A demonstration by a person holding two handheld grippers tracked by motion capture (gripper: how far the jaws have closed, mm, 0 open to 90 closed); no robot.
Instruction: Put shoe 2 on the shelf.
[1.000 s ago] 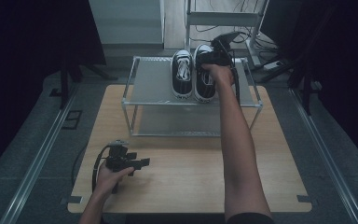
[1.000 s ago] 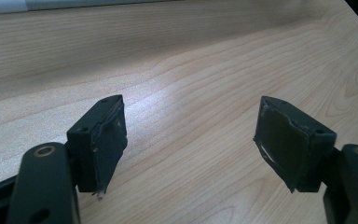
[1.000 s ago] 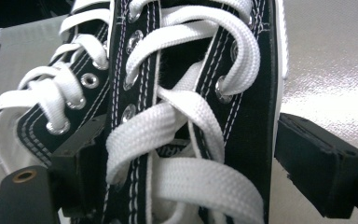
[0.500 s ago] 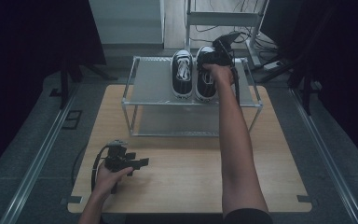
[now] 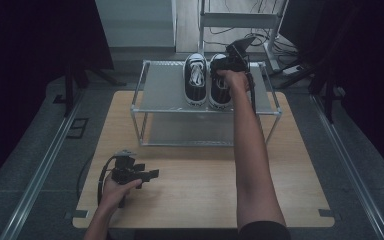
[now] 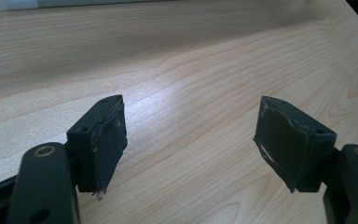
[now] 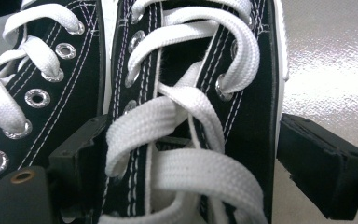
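high view: two black sneakers side by side on top of metal rack; right gripper at right sneaker, beside left sneaker; left gripper rests on wooden surface.
left gripper view: jaws apart, nothing between.
right gripper view: jaws straddle the laced right sneaker, right jaw clear of it.

a light wooden table carries a metal shoe rack; two black sneakers stand side by side on its top shelf
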